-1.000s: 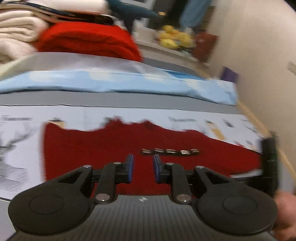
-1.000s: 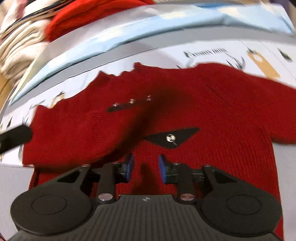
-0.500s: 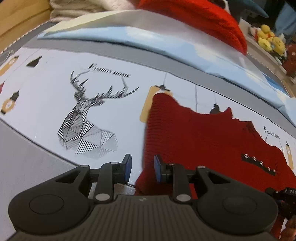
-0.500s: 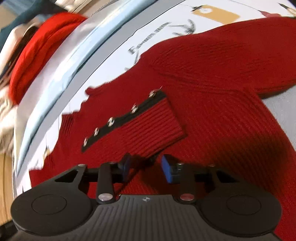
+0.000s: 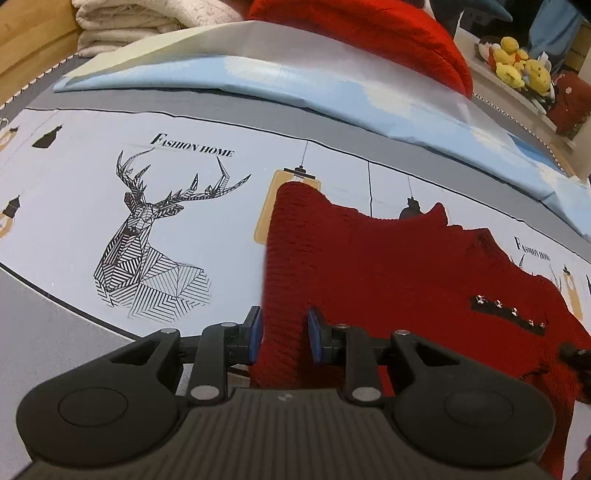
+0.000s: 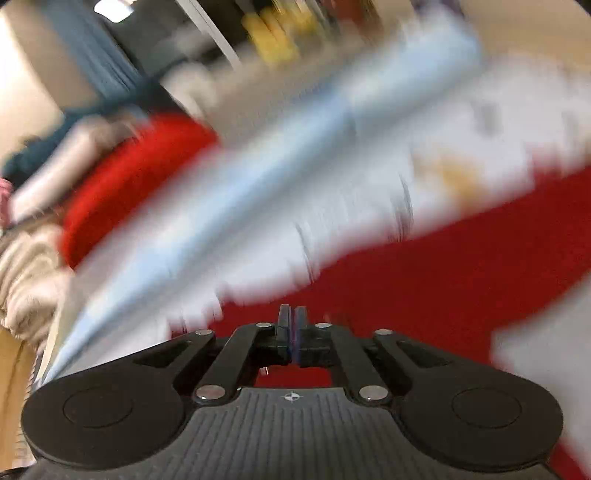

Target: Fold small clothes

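Observation:
A small red knit sweater (image 5: 388, 266) lies flat on the printed bed sheet (image 5: 155, 206). One sleeve is folded across it, its black cuff with metal studs (image 5: 509, 312) showing. My left gripper (image 5: 283, 334) is open, its blue pads either side of the sweater's left edge, not closed on it. In the right wrist view, which is heavily blurred, the red sweater (image 6: 443, 266) lies beyond my right gripper (image 6: 292, 325), whose fingers are pressed together; nothing shows between them.
A folded light-blue sheet (image 5: 295, 85) lies across the back. Behind it are a bright red knit pile (image 5: 369, 33) and cream blankets (image 5: 147, 22). Yellow plush toys (image 5: 517, 62) sit on a shelf at the far right. A wooden bed frame (image 5: 29, 44) is at left.
My left gripper has moved forward so the sweater's left edge sits between its pads. My right gripper has closed and swung up and away fast, blurring its view.

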`<action>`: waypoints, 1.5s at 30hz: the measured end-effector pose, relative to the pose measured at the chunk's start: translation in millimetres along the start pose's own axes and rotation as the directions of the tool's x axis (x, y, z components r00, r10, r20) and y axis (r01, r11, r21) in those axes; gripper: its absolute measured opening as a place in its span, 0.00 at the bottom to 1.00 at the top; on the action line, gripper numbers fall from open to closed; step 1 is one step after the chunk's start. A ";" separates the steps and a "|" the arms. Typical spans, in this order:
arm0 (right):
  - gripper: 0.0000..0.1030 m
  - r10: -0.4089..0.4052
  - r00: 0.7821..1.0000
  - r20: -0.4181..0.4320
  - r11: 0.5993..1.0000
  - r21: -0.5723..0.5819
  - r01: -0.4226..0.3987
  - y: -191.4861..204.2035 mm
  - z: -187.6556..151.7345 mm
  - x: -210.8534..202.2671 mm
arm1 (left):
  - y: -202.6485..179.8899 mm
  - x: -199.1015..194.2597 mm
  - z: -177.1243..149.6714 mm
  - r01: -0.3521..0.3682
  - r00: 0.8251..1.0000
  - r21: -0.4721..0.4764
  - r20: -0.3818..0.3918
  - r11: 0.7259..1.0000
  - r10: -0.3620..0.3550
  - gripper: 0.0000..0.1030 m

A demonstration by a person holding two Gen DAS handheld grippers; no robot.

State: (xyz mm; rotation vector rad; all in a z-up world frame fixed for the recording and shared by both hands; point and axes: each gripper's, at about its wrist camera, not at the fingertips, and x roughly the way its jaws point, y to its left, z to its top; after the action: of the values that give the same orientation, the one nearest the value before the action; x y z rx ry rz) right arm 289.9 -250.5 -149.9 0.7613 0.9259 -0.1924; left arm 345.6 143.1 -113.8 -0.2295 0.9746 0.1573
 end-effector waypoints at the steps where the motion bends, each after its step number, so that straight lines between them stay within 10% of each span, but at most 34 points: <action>1: 0.08 0.017 0.998 -0.053 0.999 0.047 -0.014 -5.1 -2.3 11.7 | 0.9 -0.6 0.4 -0.004 1.000 0.000 0.001 1.000 0.004 0.29; 4: 0.27 0.005 0.990 -0.139 0.993 0.118 0.012 -10.7 -7.4 35.6 | 5.1 -0.8 1.6 -0.002 1.000 -0.012 -0.001 1.000 0.002 0.29; 10: 0.28 0.003 0.990 -0.144 0.989 0.145 0.018 -13.4 -4.1 50.1 | 8.6 0.6 3.6 -0.001 1.000 -0.014 -0.010 1.000 0.001 0.29; 13: 0.04 -0.006 0.992 -0.128 0.994 0.112 0.020 -11.8 -0.9 49.3 | 8.5 1.5 3.7 -0.003 1.000 -0.015 -0.012 1.000 0.003 0.29; 17: 0.00 -0.056 0.985 -0.164 0.989 0.126 0.077 -17.1 -4.0 44.0 | 7.7 1.4 3.3 -0.004 1.000 -0.017 -0.011 1.000 0.004 0.29; 22: 0.38 -0.091 0.980 -0.177 0.983 0.141 0.117 -15.0 -9.9 37.7 | 7.4 1.4 2.2 -0.008 1.000 -0.014 -0.010 1.000 0.007 0.29; 28: 0.38 -0.084 0.983 -0.164 0.982 0.157 0.110 -18.5 -10.1 40.6 | 7.6 2.1 2.3 -0.008 1.000 -0.012 -0.011 1.000 0.008 0.29; 31: 0.19 -0.048 0.989 -0.137 0.983 0.167 0.071 -24.6 -6.1 45.0 | 5.6 3.0 1.8 -0.004 1.000 -0.010 -0.010 1.000 0.004 0.29; 35: 0.14 0.021 1.000 0.023 0.992 0.120 -0.024 -7.9 2.6 10.8 | 4.5 4.3 1.0 0.014 1.000 -0.009 -0.011 1.000 -0.014 0.29; 40: 0.14 0.046 0.937 0.346 0.999 -0.019 -0.042 11.4 7.3 -50.4 | -2.9 7.6 -2.6 0.043 0.999 0.002 -0.018 0.999 -0.043 0.29; 43: 0.15 -0.139 0.984 0.108 0.985 0.119 0.126 -26.3 16.0 -7.5 | -10.3 19.0 -10.4 0.050 0.997 0.029 -0.064 0.998 -0.049 0.29; 45: 0.17 -0.227 0.973 -0.038 0.950 0.211 0.230 -52.5 11.2 12.9 | -13.0 28.5 -17.0 0.015 0.994 0.061 -0.106 0.998 -0.008 0.30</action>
State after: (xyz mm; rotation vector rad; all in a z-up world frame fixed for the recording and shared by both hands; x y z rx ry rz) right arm 280.9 -294.0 -182.6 0.8533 1.0165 -0.4979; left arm 350.8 126.9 -145.1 -0.1880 1.0817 0.1052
